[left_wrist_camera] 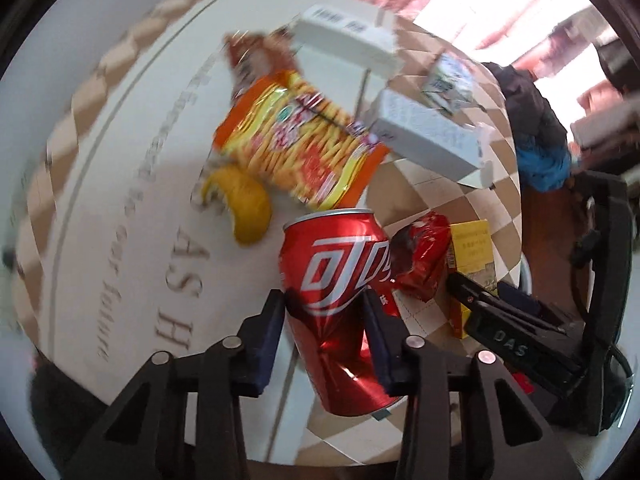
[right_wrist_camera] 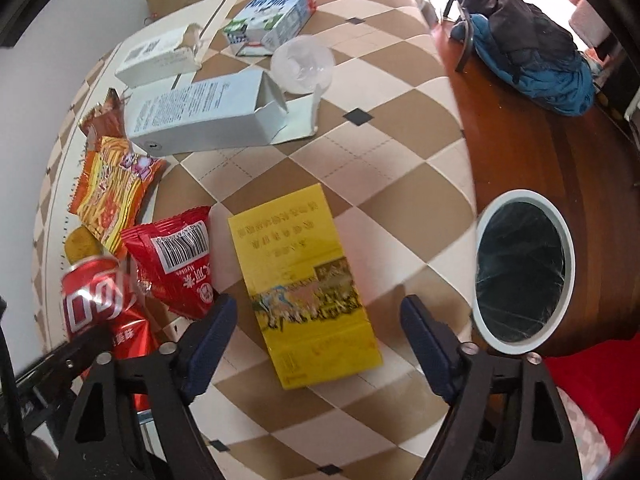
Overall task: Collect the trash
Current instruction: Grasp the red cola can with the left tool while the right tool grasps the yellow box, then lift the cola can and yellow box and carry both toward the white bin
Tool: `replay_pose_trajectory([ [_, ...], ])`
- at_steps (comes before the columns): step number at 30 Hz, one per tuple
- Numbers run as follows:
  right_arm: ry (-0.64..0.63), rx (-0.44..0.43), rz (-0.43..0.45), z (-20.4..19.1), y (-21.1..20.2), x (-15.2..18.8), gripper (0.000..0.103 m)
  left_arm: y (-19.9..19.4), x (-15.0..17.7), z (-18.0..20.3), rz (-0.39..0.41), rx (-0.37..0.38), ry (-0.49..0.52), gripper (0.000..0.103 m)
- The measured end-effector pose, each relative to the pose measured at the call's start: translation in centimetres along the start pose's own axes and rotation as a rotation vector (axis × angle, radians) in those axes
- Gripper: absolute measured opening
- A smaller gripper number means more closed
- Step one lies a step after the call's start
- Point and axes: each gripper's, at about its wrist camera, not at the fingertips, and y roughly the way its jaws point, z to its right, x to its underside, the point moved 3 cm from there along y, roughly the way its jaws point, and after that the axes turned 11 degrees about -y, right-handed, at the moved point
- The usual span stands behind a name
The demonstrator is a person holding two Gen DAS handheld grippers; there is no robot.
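can (left_wrist_camera: pixel 340 308): between the left gripper (left_wrist_camera: pixel 326 316) pads, clamped at mid-body; thin, dented, slick; likely light; squeeze gently
box (right_wrist_camera: pixel 304 284): flat between the right gripper (right_wrist_camera: pixel 318 344) jaws, untouched; stiff card; take its 2 long edges

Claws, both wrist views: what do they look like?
Left claw and right claw match: black plastic linkage frames with triangular cutouts, silver rivet pins, dark navy finger pads. The right claw's body carries "DAS" lettering and a black cable.
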Motion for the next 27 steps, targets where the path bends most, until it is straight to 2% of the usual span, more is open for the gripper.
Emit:
replay_pose_trajectory([
  [2, -0.024, 0.028, -0.002, -0.5, 0.3, -0.2, 0.074, -0.2, -0.2, 0.5, 0.025, -0.025, 0.048, 0.033],
  [3, -0.047, 0.058, -0.005, -0.7, 0.2, -0.1, 0.066, -0.1, -0.2, 0.8, 0.033, -0.03, 0.065, 0.033],
  [4, -0.052, 0.066, -0.007, -0.7, 0.2, 0.1, 0.064, 0.0, -0.2, 1.0, 0.039, -0.036, 0.086, 0.034],
  [6, -0.036, 0.075, -0.03, -0.1, 0.1, 1.0, 0.064, 0.5, -0.3, 1.6, 0.046, -0.067, 0.123, 0.037],
  [10, 0.021, 0.082, -0.064, 1.8, -0.5, 4.2, 0.064, 2.2, -0.4, 2.3, 0.025, -0.103, 0.157, 0.054],
  [12, 0.044, 0.069, -0.074, 2.5, -0.7, 5.9, 0.064, 2.5, -0.5, 2.5, 0.032, -0.101, 0.16, 0.055],
  [15, 0.078, 0.042, -0.077, 3.0, -1.0, 8.0, 0.064, 1.9, -0.4, 2.6, 0.052, -0.099, 0.159, 0.046],
  [17, 0.074, 0.054, -0.068, 3.1, -1.1, 8.5, 0.065, 0.6, -0.3, 2.8, 0.077, -0.078, 0.167, 0.035],
  [19, 0.072, 0.074, -0.063, 2.9, -1.2, 8.8, 0.064, -0.2, -0.1, 2.9, 0.077, -0.065, 0.177, 0.032],
  [24, 0.08, 0.095, -0.053, 2.4, -1.4, 9.0, 0.064, -1.8, 0.4, 3.1, 0.137, -0.105, 0.224, 0.03],
  [27, 0.085, 0.075, -0.045, 2.3, -1.7, 9.0, 0.063, -2.7, 0.7, 3.1, 0.173, -0.129, 0.248, 0.028],
])
